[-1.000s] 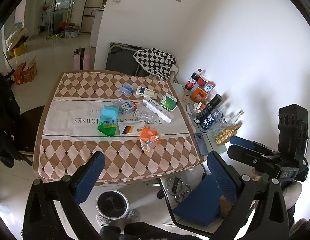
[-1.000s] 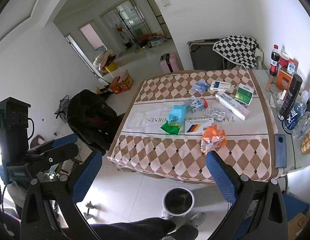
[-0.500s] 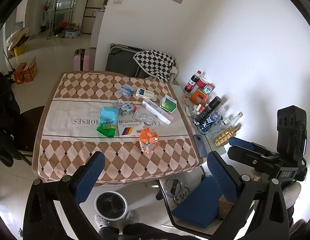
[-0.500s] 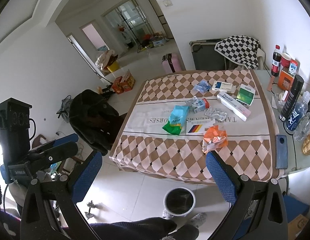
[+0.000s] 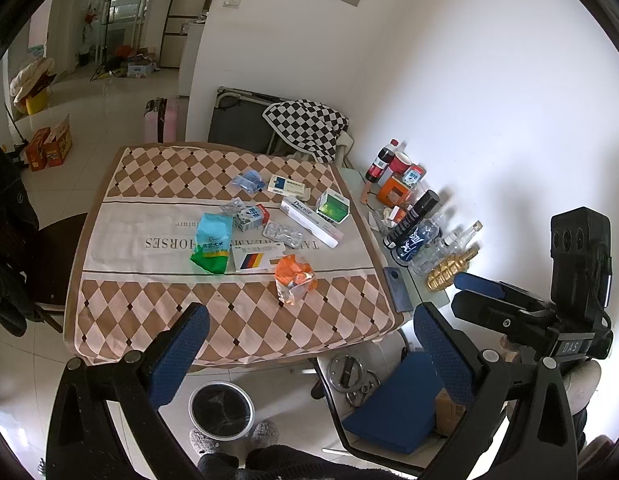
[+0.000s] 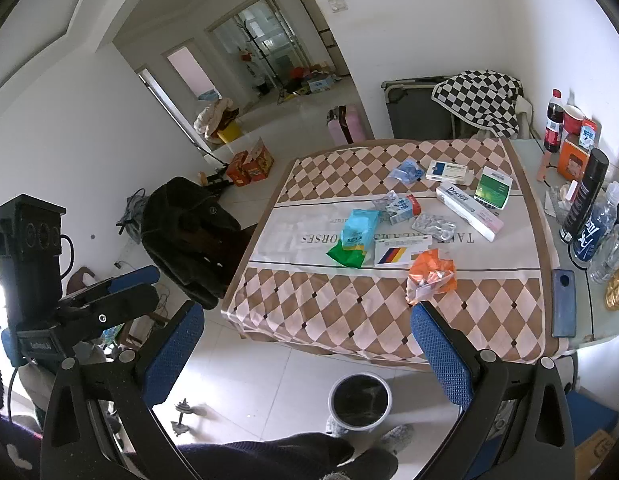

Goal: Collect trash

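Above the near edge of the table (image 5: pixel 109 264), the left gripper (image 5: pixel 309 344) hangs with its blue fingers (image 5: pixel 181 352) spread wide and nothing between them. Trash lies in a loose cluster around the table's middle band. An orange wrapper (image 5: pixel 294 277) sits closest to the near edge, with a striped card (image 5: pixel 253 259) just beside it and a green-blue bag (image 5: pixel 212 243) touching the card's other side. Farther in lie a blister pack (image 5: pixel 282 233), a small carton (image 5: pixel 251 216), a long white box (image 5: pixel 312 221), a green box (image 5: pixel 332 208), a flat white box (image 5: pixel 288 186) and a blue wrapper (image 5: pixel 247 181). On the floor below the table's near edge stands a bin (image 5: pixel 221 409), lined in black. Bottles (image 5: pixel 413 220) crowd the side strip along the wall, and a phone (image 5: pixel 396 289) lies at the near corner. The right gripper (image 5: pixel 509 304) shows at the side with its fingers nearly together and empty.

From the right wrist view, the right gripper (image 6: pixel 307 356) also hangs off the table's (image 6: pixel 309 312) near edge, though here its blue fingers (image 6: pixel 441 356) stand wide apart and empty. The orange wrapper (image 6: pixel 431 274) lies just beyond its right finger, and the card (image 6: pixel 401 251) and bag (image 6: pixel 355 238) sit farther in. The bin (image 6: pixel 359 402) stands on the floor between the fingers. The left gripper (image 6: pixel 109 296) appears off to the side, away from the table, with its fingers nearly together.
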`<state>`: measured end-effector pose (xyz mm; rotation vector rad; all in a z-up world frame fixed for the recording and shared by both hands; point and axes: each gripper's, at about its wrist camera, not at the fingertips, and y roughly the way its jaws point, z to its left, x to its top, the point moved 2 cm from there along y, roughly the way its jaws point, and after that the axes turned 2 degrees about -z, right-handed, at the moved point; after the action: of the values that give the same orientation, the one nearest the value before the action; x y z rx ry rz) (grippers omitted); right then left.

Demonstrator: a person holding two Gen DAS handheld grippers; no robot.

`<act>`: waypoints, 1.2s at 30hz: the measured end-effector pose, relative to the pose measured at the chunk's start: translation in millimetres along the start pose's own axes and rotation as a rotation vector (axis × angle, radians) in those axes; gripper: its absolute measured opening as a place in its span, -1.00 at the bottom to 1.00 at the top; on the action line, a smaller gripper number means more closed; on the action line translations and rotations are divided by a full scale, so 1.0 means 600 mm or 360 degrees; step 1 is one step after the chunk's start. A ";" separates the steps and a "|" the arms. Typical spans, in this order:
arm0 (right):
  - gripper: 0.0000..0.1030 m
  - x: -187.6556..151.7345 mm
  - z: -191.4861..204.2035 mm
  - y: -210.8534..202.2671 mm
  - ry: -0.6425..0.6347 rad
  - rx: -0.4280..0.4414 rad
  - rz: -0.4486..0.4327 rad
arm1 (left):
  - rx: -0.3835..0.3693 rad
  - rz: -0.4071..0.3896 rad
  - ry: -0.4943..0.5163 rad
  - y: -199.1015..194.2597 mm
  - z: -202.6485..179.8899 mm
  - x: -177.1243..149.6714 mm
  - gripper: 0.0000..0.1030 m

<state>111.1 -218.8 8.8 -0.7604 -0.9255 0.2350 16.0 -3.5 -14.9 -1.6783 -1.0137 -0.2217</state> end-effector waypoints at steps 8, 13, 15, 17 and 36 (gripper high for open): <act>1.00 0.001 -0.001 -0.001 0.0004 0.0003 -0.0001 | 0.0001 -0.0003 0.0000 -0.001 0.001 0.000 1.00; 1.00 0.000 -0.001 0.000 0.0005 0.0005 -0.0002 | 0.0002 -0.0004 0.0000 0.000 0.001 0.000 1.00; 1.00 0.000 -0.001 0.000 0.0005 0.0003 -0.0003 | 0.0001 -0.0003 -0.0001 -0.001 0.001 0.000 1.00; 1.00 0.001 -0.002 0.000 0.0005 0.0006 0.0000 | 0.0002 -0.0003 0.0003 -0.001 0.001 0.000 1.00; 1.00 0.000 -0.003 0.003 0.0006 0.0009 0.0001 | 0.0002 -0.0008 0.0002 -0.001 0.000 -0.003 1.00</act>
<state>112.8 -218.5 7.0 -0.7559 -0.9207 0.2364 14.7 -4.6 -15.7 -1.6747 -1.0170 -0.2256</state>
